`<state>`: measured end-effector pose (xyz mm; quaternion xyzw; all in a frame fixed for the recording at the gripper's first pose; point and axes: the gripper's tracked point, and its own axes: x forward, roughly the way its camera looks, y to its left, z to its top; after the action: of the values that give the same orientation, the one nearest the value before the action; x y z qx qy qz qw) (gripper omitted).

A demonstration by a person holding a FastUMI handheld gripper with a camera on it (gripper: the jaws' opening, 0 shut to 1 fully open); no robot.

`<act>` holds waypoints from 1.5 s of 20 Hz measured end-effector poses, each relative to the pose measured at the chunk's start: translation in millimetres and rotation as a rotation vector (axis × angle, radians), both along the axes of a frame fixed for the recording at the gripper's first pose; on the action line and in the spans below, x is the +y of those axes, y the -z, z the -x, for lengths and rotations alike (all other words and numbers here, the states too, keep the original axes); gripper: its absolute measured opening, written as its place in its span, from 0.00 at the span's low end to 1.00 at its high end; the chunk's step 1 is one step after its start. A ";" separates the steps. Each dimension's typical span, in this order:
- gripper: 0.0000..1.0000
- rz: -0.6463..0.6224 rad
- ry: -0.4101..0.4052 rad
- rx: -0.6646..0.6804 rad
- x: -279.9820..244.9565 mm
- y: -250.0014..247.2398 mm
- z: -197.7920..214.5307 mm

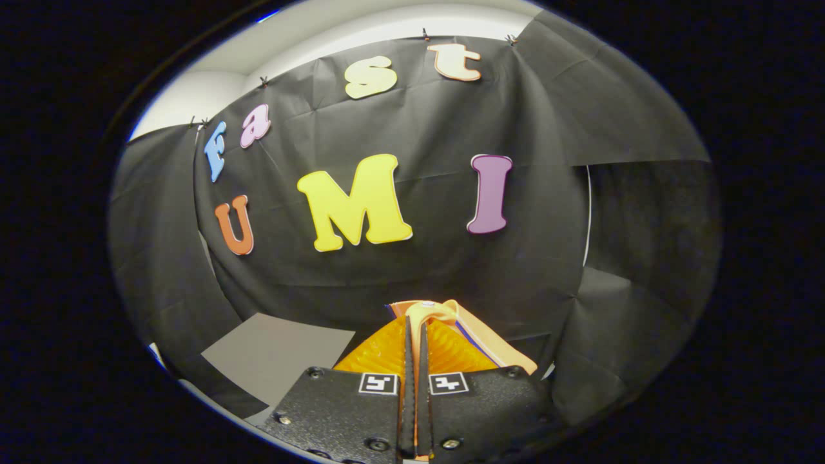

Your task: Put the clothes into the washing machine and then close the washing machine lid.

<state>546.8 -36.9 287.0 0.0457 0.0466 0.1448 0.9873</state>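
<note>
Cloth (445, 322), orange and yellow, is pinched tight between the two fingers of the gripper (416, 335), and it is bunched up from 12 to 2 o'clock of the tips, before the black wall (419, 270).

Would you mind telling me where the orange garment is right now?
In the gripper view, the orange garment is pinched between the two closed fingers of the gripper, bunching up just ahead of them, with the black cloth wall behind it.

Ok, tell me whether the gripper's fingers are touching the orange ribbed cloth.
Touching. In the gripper view the fingers are closed on the orange ribbed cloth, which is pinched between them and fans out ahead.
</note>
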 end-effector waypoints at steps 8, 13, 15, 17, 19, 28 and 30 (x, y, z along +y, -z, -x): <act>0.05 0.041 -0.019 0.119 -3.1 68.8 -31.5; 0.05 0.073 0.027 0.303 -22.4 164.4 -45.1; 0.05 0.085 0.055 0.370 -27.1 199.1 -50.9; 0.05 0.106 0.079 0.444 -38.7 237.2 -53.2; 0.05 0.116 0.094 0.514 -45.8 272.0 -52.0; 0.04 0.159 0.117 0.651 -51.9 330.9 -62.5; 0.04 0.157 0.124 0.694 -53.9 340.1 -61.5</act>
<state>608.3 -90.8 -53.1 0.0190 0.3874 0.0566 0.9200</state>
